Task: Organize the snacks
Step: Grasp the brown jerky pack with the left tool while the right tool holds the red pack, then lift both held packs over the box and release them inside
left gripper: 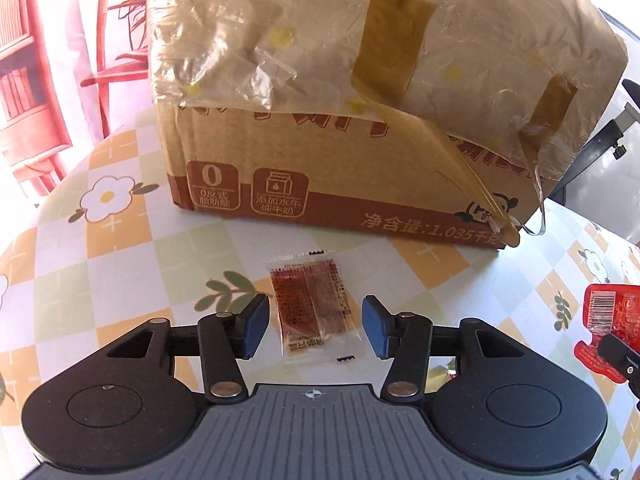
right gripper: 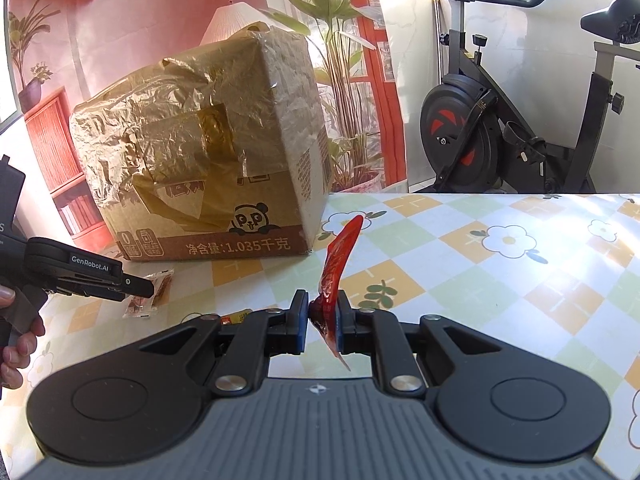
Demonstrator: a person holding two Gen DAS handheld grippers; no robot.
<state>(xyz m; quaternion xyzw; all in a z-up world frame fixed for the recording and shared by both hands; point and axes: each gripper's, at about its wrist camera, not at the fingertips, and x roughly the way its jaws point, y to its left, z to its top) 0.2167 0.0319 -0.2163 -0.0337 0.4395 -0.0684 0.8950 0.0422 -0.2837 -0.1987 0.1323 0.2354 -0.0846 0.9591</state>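
Note:
A small clear snack packet [left gripper: 311, 303] with brown contents lies flat on the flowered tablecloth, between the two pads of my left gripper [left gripper: 315, 327], which is open around it without touching. The packet also shows in the right wrist view [right gripper: 154, 294], beside the left gripper [right gripper: 132, 286]. My right gripper [right gripper: 322, 322] is shut on a red snack packet [right gripper: 338, 264], held edge-on above the table. The red packet also shows in the left wrist view [left gripper: 606, 322] at the far right.
A large taped cardboard box [left gripper: 360, 100] stands on the table just behind the brown packet; it also shows in the right wrist view [right gripper: 208, 152]. An exercise bike [right gripper: 520, 112] stands beyond the table's far edge. A yellow item [right gripper: 236, 317] peeks out behind my right gripper.

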